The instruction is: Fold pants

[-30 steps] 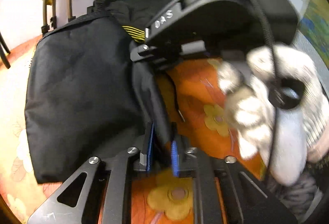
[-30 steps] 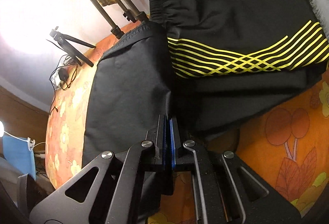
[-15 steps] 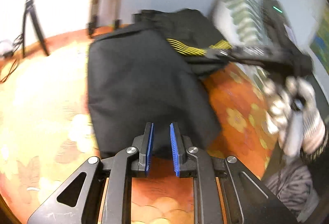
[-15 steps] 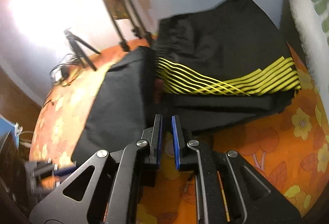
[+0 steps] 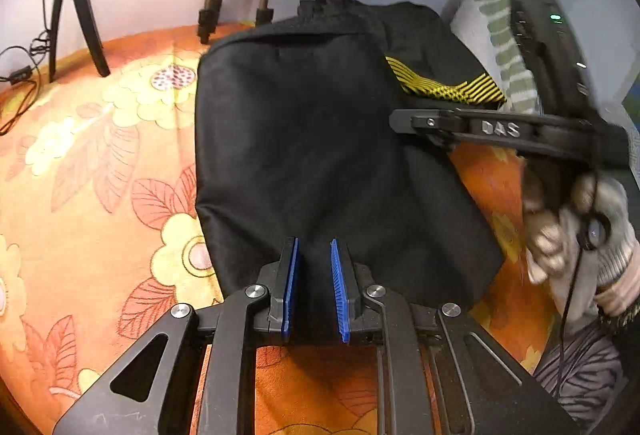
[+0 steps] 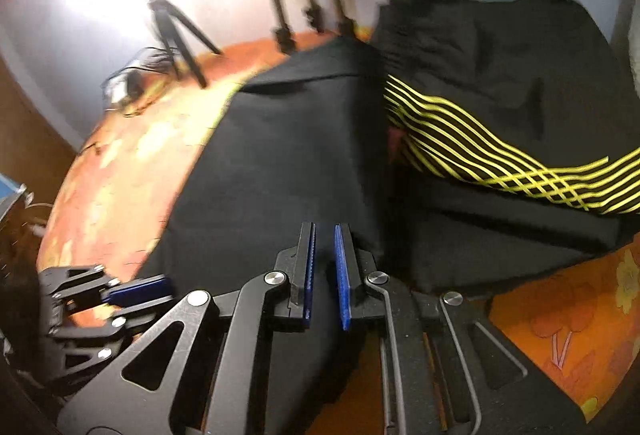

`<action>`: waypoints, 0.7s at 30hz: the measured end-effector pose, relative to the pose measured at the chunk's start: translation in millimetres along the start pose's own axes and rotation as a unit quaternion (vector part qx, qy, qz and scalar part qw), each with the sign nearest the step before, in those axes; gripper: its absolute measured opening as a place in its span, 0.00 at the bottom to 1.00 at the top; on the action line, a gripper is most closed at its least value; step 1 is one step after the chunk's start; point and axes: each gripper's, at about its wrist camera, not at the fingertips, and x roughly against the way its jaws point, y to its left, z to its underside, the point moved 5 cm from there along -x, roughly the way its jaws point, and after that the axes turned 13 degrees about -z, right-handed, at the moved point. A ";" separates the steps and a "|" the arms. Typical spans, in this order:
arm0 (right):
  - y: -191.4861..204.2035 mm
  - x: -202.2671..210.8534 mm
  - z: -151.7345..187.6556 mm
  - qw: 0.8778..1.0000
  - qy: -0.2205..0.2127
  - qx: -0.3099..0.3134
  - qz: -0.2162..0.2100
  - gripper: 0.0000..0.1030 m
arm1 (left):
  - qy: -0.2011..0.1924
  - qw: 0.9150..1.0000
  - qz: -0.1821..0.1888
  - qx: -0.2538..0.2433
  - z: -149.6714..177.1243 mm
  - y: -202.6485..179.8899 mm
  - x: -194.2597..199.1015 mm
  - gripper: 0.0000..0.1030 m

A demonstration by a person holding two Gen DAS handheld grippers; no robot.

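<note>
Folded black fabric pants [image 5: 320, 155] lay on orange flowered cloth [image 5: 100, 163]; left gripper [image 5: 313, 287] and right gripper [image 6: 325, 271] hung slightly apart, right jaws just opened, gripping nothing

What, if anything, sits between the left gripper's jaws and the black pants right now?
Nothing visible. The left gripper hangs right over the near edge of the folded black pants, jaws slightly apart with only bare fabric beyond them. The right gripper is off to the side, over the far corner.
</note>
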 end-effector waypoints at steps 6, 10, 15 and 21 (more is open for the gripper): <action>-11.0 -1.9 3.3 1.000 0.009 -0.021 -0.008 0.10 | 0.004 1.000 0.000 0.000 0.8 5.9 9.0 0.14; -10.5 17.1 5.8 0.999 -0.010 -0.037 -0.015 0.46 | -0.024 0.999 0.004 0.031 -18.6 24.7 36.0 0.31; -9.3 52.1 -8.8 0.996 -0.081 -0.033 -0.032 0.42 | -0.044 0.997 0.005 0.066 -42.4 43.9 40.8 0.32; 15.0 39.3 -50.7 0.992 -0.099 0.018 -0.074 0.30 | -0.007 0.999 0.016 0.032 -30.5 25.0 15.2 0.32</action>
